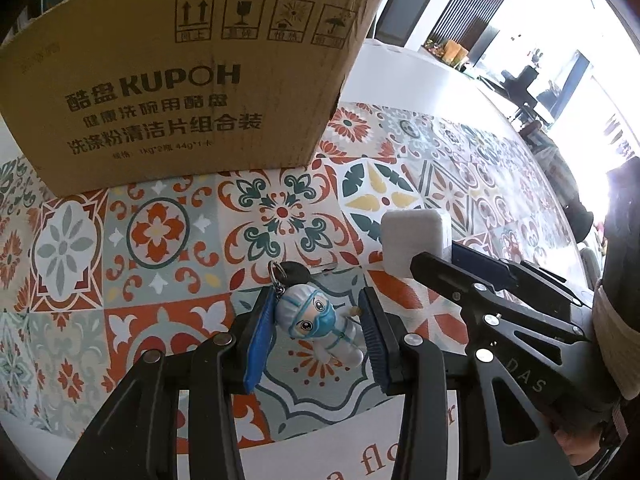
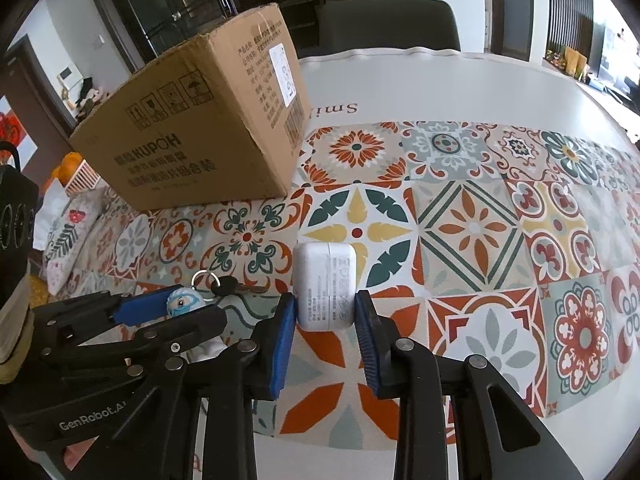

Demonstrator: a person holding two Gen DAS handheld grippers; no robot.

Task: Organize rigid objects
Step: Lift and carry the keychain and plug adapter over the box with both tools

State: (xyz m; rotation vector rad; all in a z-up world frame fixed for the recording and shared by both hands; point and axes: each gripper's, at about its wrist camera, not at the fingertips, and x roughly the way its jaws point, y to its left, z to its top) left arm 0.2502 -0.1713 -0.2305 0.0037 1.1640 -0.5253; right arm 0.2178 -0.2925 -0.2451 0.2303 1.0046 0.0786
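A small figurine keychain (image 1: 320, 328) in a white suit and blue mask sits between the blue pads of my left gripper (image 1: 316, 300), which is shut on it. Its ring and a black key (image 1: 294, 270) hang off the figurine's far end. The right wrist view shows my right gripper (image 2: 326, 300) shut on a white charger block (image 2: 326, 276), held by its near end just above the patterned tablecloth (image 2: 480, 232). The two grippers are side by side: the charger (image 1: 412, 236) and right gripper (image 1: 438, 258) show at the right of the left wrist view.
A large cardboard box (image 1: 180, 80) stands on the table just beyond the left gripper, also seen from its corner as the box (image 2: 200, 128). A dark chair (image 2: 384, 24) is behind the table's far edge. A cushion (image 2: 72, 232) lies off the table's left side.
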